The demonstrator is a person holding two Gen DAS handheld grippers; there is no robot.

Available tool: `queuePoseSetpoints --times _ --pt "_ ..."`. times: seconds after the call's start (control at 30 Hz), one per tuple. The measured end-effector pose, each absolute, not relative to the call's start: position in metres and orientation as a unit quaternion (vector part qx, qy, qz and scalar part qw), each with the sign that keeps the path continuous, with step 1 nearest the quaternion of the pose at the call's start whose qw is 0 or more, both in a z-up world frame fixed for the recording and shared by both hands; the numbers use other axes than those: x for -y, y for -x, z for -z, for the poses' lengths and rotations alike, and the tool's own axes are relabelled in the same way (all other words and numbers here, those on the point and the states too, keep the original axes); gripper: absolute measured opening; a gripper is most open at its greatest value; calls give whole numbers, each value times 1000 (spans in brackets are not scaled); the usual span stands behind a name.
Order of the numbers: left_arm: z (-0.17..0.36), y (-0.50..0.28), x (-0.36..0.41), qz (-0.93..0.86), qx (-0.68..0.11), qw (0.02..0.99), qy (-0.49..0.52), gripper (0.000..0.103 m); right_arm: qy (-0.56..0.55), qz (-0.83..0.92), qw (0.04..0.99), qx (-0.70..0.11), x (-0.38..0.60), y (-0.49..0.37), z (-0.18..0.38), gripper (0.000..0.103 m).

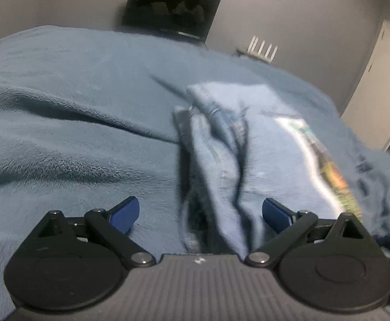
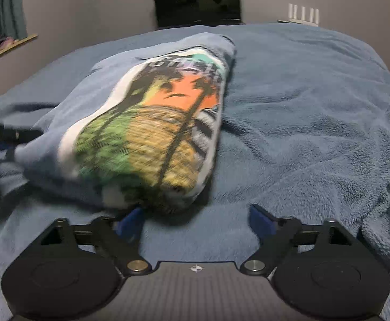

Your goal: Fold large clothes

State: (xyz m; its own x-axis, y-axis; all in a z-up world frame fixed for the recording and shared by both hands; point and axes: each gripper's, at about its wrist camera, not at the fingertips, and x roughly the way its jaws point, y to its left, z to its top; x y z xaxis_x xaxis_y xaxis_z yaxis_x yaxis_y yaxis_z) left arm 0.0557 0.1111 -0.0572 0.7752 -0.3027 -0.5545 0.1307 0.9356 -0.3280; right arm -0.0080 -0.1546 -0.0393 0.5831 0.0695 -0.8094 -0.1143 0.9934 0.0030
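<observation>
The blue T-shirt (image 2: pixel 146 123) with a palm-tree sunset print lies in a long, narrow fold on the blue fleece blanket (image 2: pixel 315 107) that covers the bed, its printed side up and its near end just in front of the right gripper (image 2: pixel 196 220). That gripper's jaws stand wide with nothing between them; the shirt's near end sits just beyond the left pad, and whether it touches that pad is hard to say through the blur. The left gripper (image 1: pixel 200 214) is also wide open. A bunched edge of the shirt, probably the collar or a sleeve seam, runs up between its pads without being pinched.

With both jaws off the cloth, the long fold looks laid down and the cross fold is likely next. To do it well, each gripper should take a corner of the shirt's near end, biting through all the layers but not the fleece beneath. Then lift both corners together, carry them level over the print to the shirt's far end, and lower them square so the edges line up. The loose bunch by the left gripper wants flattening first, or it will lump inside the fold.

Lettering arches across the top of the print, toward the shirt's far end, but it is too blurred to read. No brand or tag is legible.
</observation>
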Motion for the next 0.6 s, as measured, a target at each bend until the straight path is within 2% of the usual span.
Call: queuePoseSetpoints --times 0.17,0.33,0.47,0.6 --pt "53 -18 -99 129 -320 927 146 99 19 -64 887 -457 151 24 31 98" --pt "64 2 -64 124 -358 924 53 99 9 -63 886 -459 157 30 32 101" --pt "82 5 -42 129 -404 906 5 99 36 -39 849 -526 160 29 52 102" --pt "89 19 -22 132 -419 896 -61 99 72 -32 835 -545 156 42 49 102"
